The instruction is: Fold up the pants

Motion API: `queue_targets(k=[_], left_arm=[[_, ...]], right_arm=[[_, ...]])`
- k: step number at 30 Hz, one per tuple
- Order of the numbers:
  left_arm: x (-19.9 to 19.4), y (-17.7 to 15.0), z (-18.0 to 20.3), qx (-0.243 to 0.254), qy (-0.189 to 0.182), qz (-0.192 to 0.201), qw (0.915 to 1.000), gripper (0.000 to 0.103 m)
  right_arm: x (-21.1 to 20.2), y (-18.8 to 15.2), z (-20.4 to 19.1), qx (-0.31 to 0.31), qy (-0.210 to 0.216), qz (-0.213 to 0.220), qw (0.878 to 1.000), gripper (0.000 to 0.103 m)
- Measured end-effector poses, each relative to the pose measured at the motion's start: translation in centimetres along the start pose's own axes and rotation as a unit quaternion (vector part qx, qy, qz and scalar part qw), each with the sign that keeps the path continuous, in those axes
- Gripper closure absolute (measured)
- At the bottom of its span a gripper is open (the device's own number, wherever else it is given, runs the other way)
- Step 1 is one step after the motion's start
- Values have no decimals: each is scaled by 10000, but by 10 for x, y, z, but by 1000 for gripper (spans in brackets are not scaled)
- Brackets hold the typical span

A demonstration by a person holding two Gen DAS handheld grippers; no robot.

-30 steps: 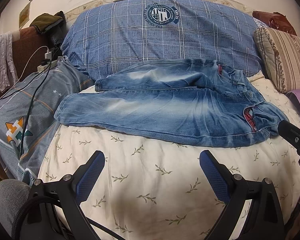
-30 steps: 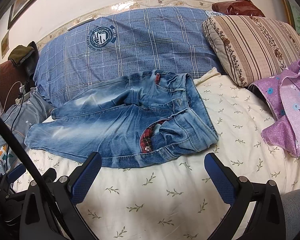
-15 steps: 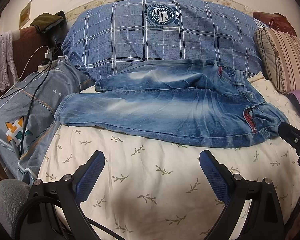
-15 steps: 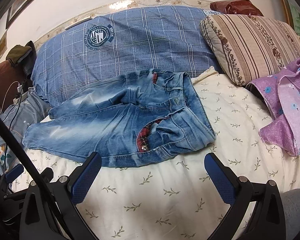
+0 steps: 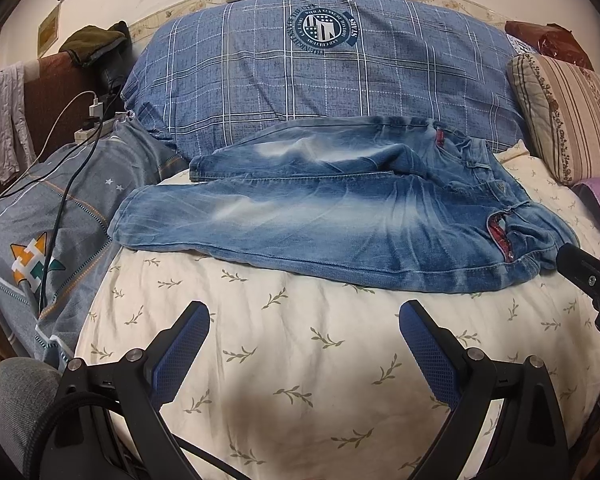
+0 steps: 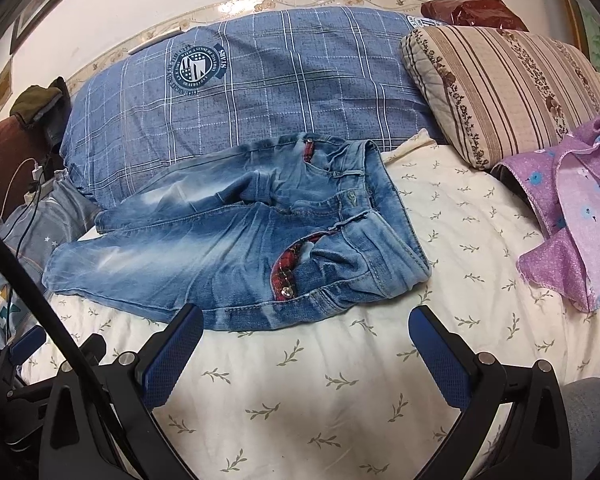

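Faded blue jeans (image 5: 332,224) lie flat across the cream leaf-print bedsheet (image 5: 292,360), legs pointing left and waistband at the right, with red plaid pocket lining showing. The same jeans (image 6: 240,248) fill the middle of the right wrist view. My left gripper (image 5: 304,316) hovers open over bare sheet, short of the jeans' near hem. My right gripper (image 6: 306,320) is open too; its left finger overlaps the jeans' near edge below the waist. Neither holds anything. The right gripper's black body (image 5: 588,276) shows at the right edge of the left wrist view.
A big blue plaid pillow (image 5: 324,76) lies behind the jeans. A striped floral pillow (image 6: 500,88) and a purple garment (image 6: 572,216) lie to the right. A grey quilt (image 5: 48,220) with charger cables (image 5: 66,148) sits left. A grey sleeve (image 5: 12,400) shows at the lower left.
The right gripper has moved forward and a little right, so the jeans sit closer to its fingers. The left gripper has barely moved. The jeans lie as before.
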State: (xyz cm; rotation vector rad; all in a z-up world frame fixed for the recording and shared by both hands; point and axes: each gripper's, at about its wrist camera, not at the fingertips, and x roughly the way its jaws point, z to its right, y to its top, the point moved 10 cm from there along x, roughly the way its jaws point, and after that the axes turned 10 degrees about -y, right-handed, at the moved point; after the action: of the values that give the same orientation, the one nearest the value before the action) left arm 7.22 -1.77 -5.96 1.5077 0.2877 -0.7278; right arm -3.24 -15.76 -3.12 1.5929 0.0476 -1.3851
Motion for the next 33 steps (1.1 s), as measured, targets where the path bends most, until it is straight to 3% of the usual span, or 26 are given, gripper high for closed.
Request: queue_targets(k=[4, 7, 10, 14, 19, 24, 26, 27, 28, 30, 31, 32, 33], left_arm=[[3, 3, -1, -67, -107, -78, 9999, 6], [16, 10, -4, -197, -295, -367, 9987, 8], [27, 26, -12, -364, -419, -513, 9971, 9], [55, 36, -15, -770, -1059, -1112, 9851, 9], [83, 24, -27, -1439, -1559, -1689, 9625, 11], [112, 35, -35, -1541, -1650, -1900, 9555, 11], [131, 39, -35, -1696, -1708, -2022, 9493, 11], [139, 41, -36, -1750, -1642, -2094, 9479, 12], [147, 47, -37, -1822, -1593, -2080, 9477, 16], [159, 55, -48, -2033, -1317, -2085, 9476, 43], [163, 55, -56, -2152, -1140, -2134, 9461, 62], [164, 56, -60, -2245, -1081, -2106, 9453, 74], [166, 57, -66, -2332, -1086, -2080, 9437, 80]], right_arm=[[-1, -1, -4, 35, 238, -143, 9996, 3], [-1, 8, 1, 125, 348, -258, 9990, 3], [10, 26, 18, 348, 333, -576, 9972, 3], [43, 42, 39, 383, 223, -1186, 9920, 4], [87, 28, 65, 774, 140, -1698, 9823, 20], [114, 4, 61, 1252, 635, -2167, 9661, 31], [125, 5, 59, 1251, 644, -2235, 9645, 46], [126, 6, 59, 1259, 621, -2238, 9645, 61], [126, 7, 61, 1296, 611, -2229, 9642, 69], [124, 8, 65, 1426, 715, -2242, 9614, 79], [121, 8, 67, 1475, 788, -2245, 9600, 82], [116, 10, 72, 1540, 833, -2189, 9599, 82], [114, 12, 76, 1575, 850, -2164, 9598, 82]])
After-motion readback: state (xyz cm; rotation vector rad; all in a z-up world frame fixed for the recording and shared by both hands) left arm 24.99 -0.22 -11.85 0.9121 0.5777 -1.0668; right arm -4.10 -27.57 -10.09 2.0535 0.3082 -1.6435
